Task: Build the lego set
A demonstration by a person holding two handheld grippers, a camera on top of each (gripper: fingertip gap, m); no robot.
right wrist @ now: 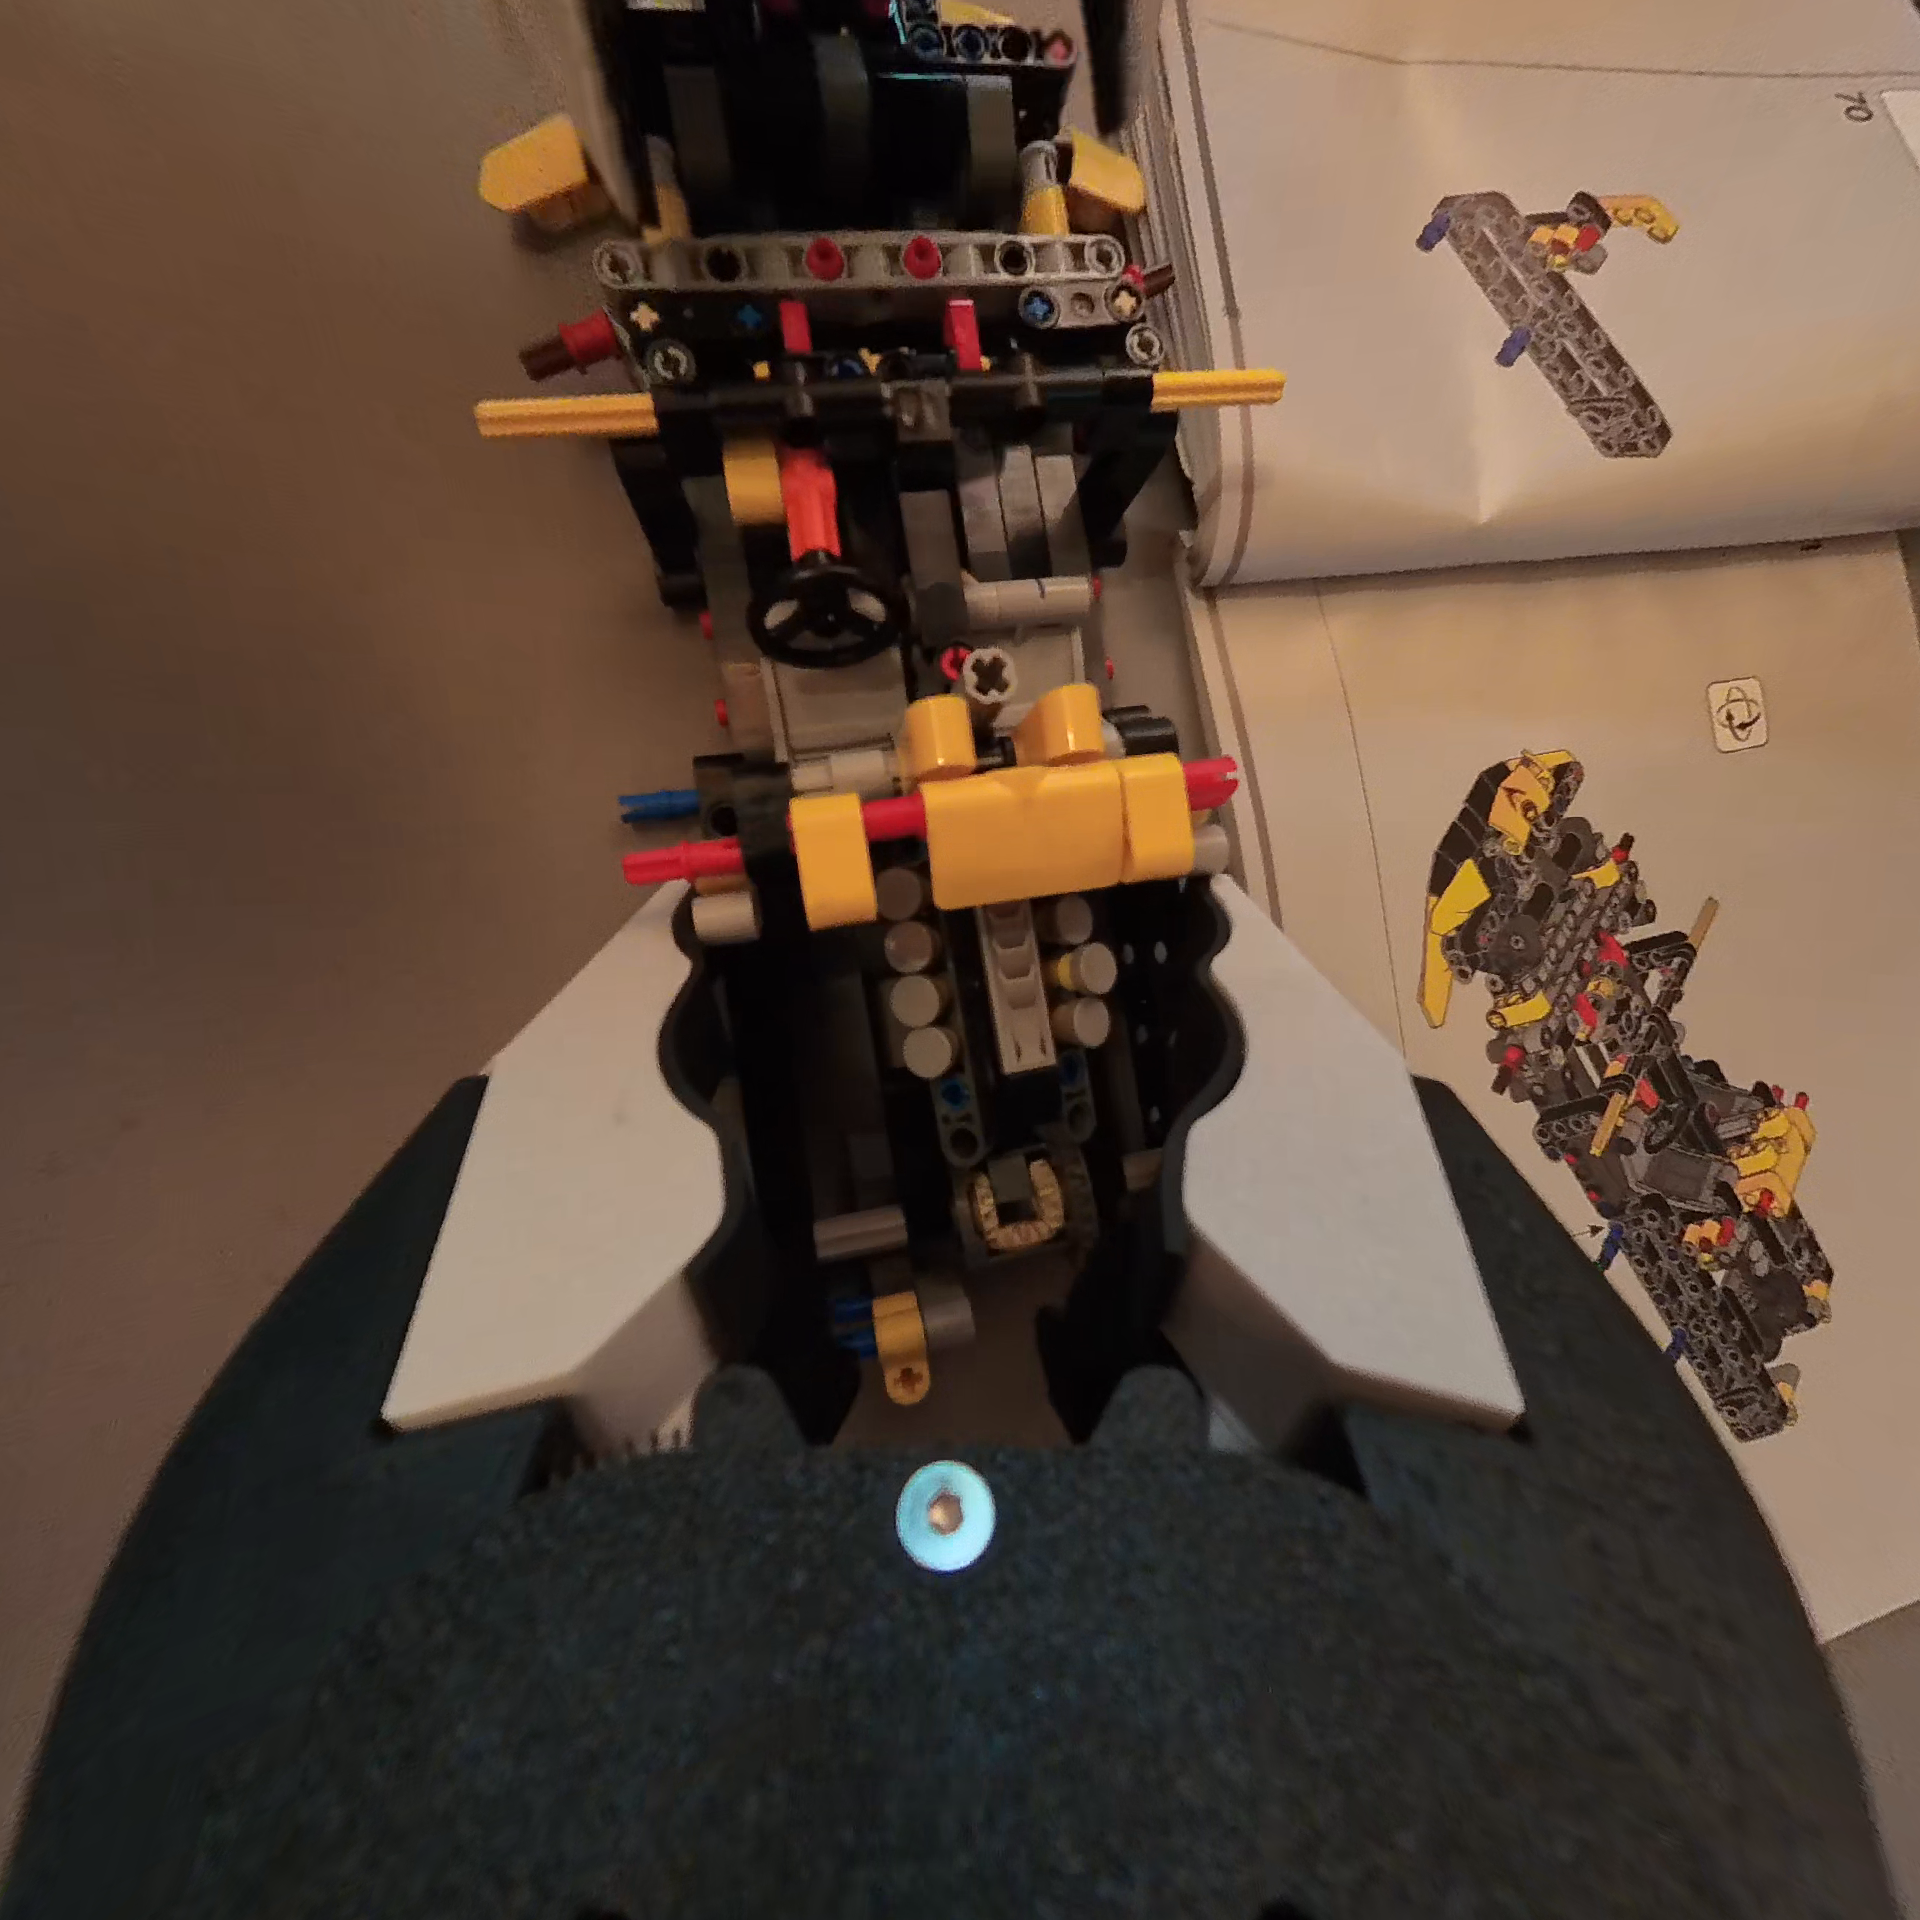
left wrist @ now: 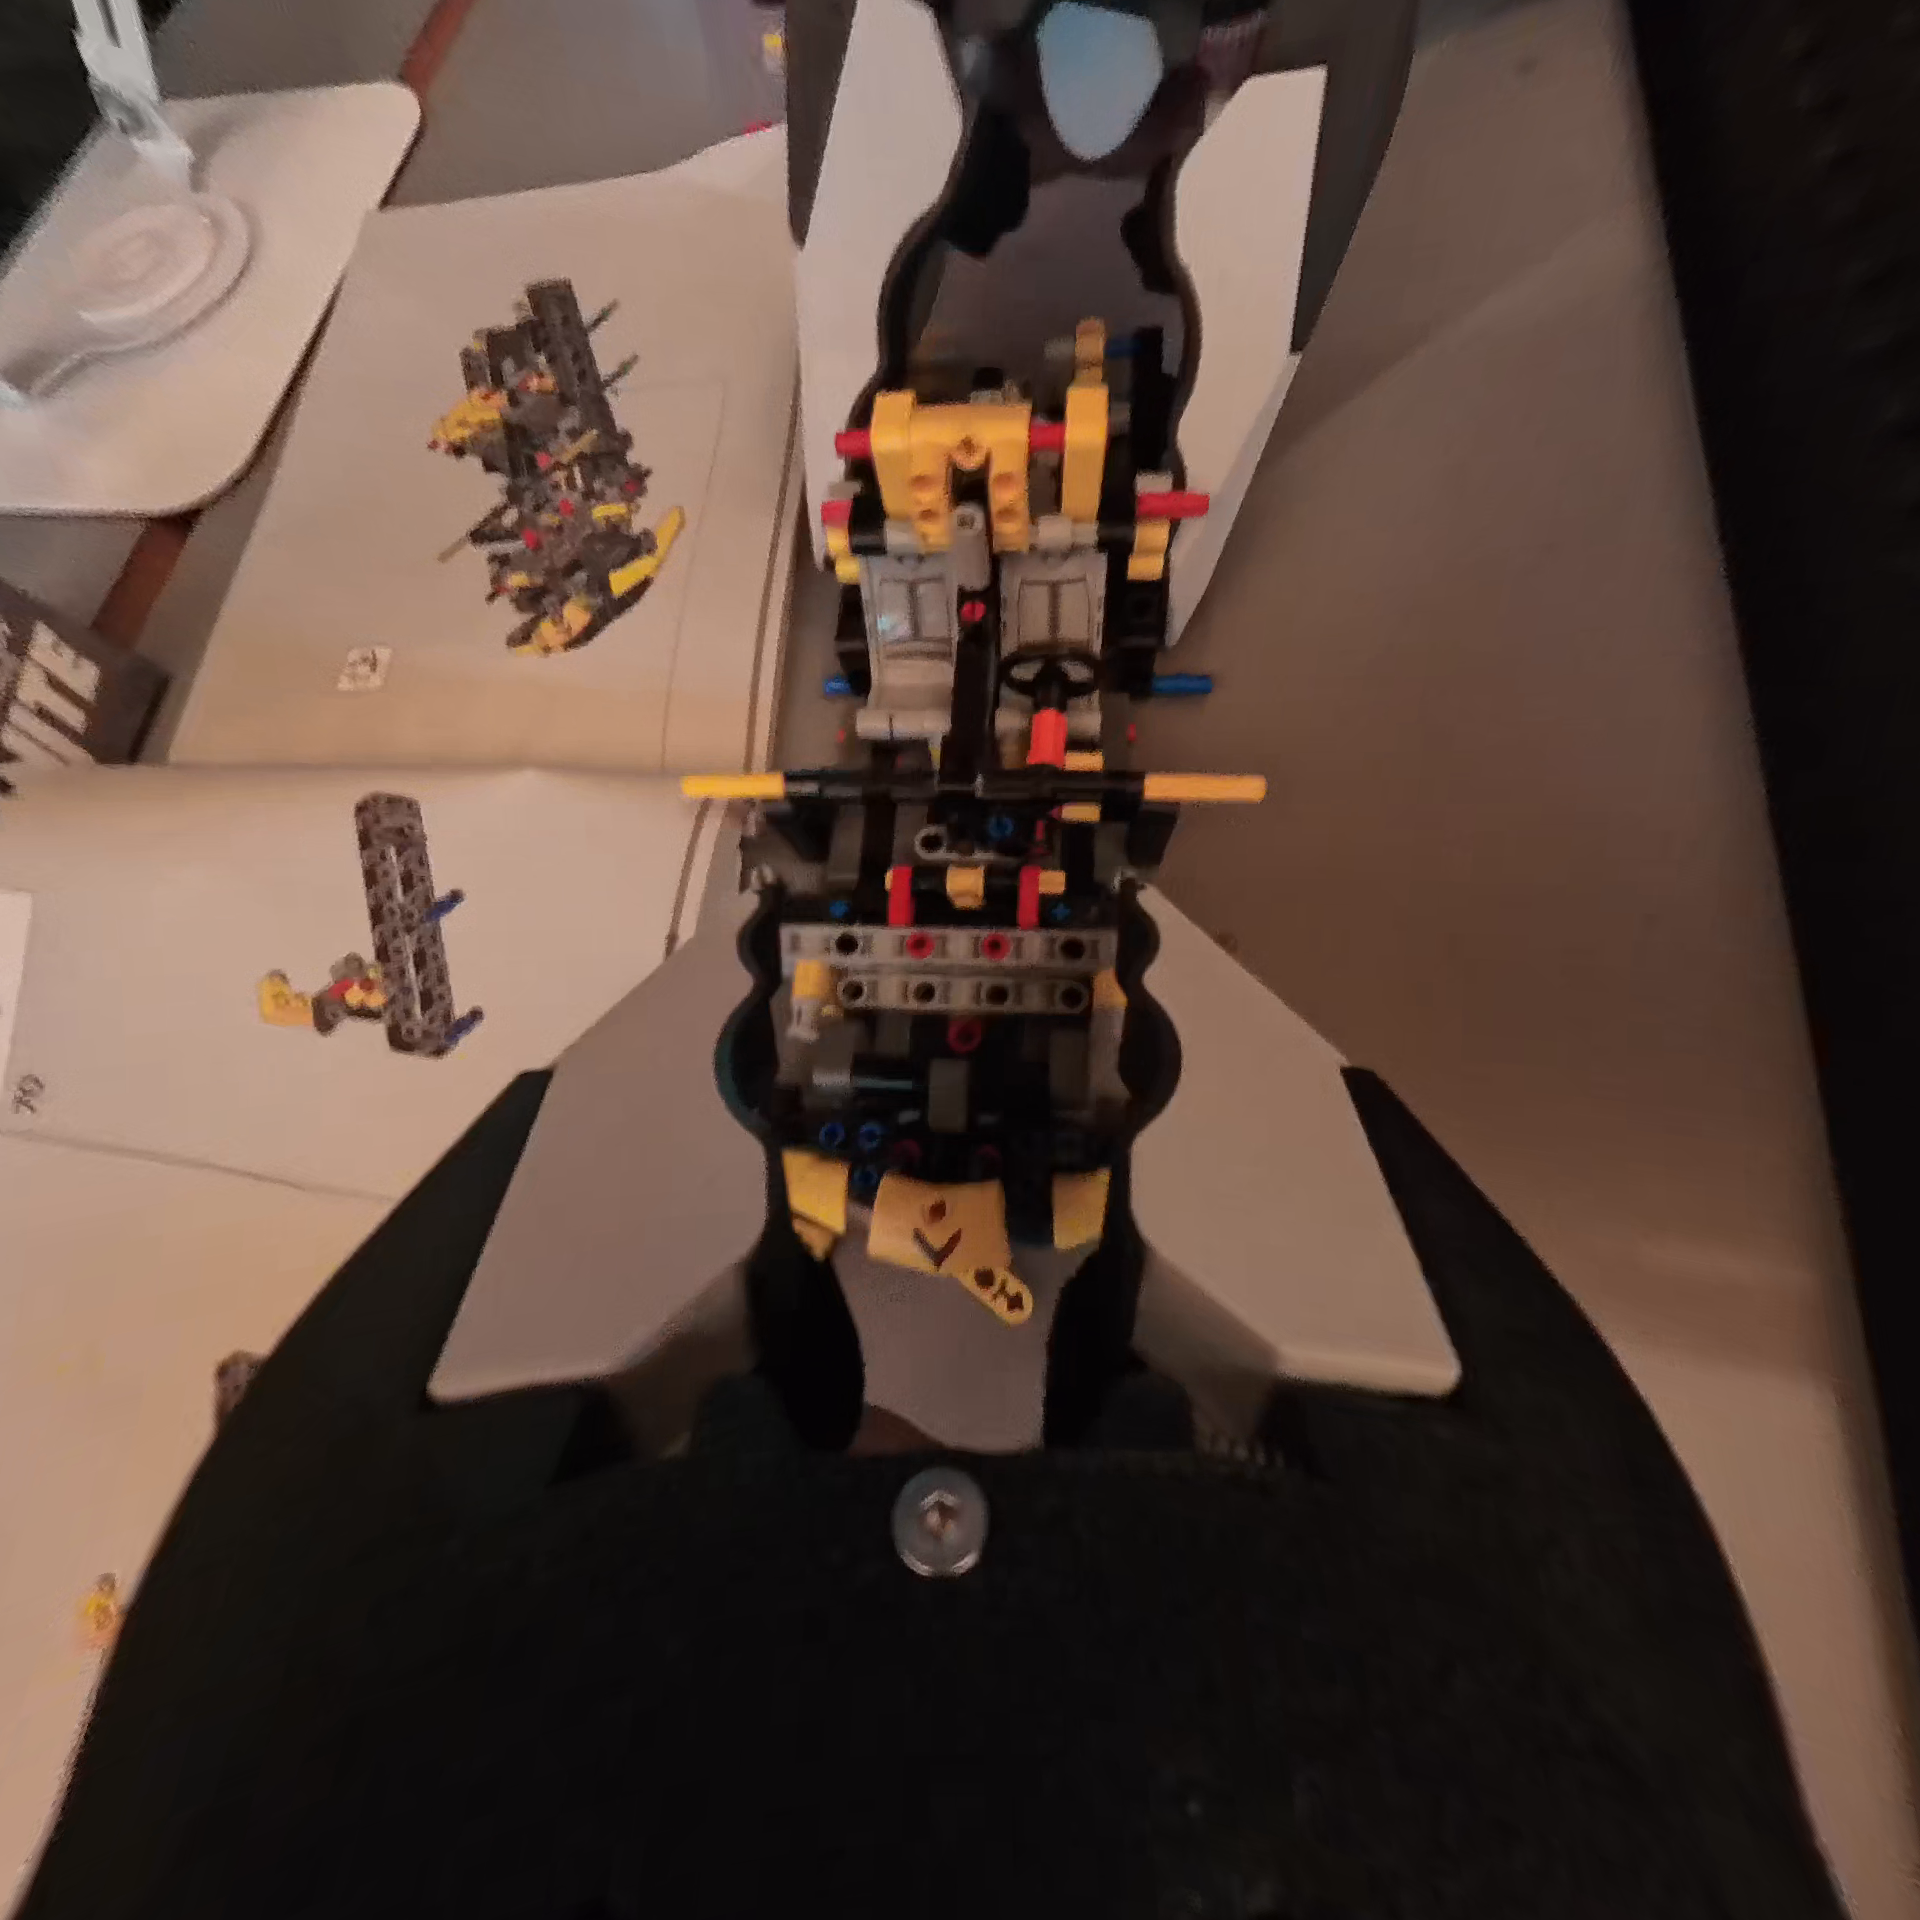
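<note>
A long black, grey and yellow lego vehicle chassis [left wrist: 966, 665] with seats, a steering wheel and yellow cross axles hangs between my two grippers above the table. My left gripper [left wrist: 945, 997] is shut on its yellow-nosed end. My right gripper [left wrist: 1008, 499] faces me at the top of the left wrist view and clamps the other end. In the right wrist view my right gripper [right wrist: 951, 987] is shut on the end of the chassis [right wrist: 904, 436] that has the red axles and yellow blocks. The model's underside is hidden.
An open instruction booklet [left wrist: 520, 675] lies on the beige table left of the model; it also shows in the right wrist view [right wrist: 1558, 727]. A white mat [left wrist: 208, 312] with a clear object sits at the far left. A small yellow piece [left wrist: 99, 1610] lies near the left edge.
</note>
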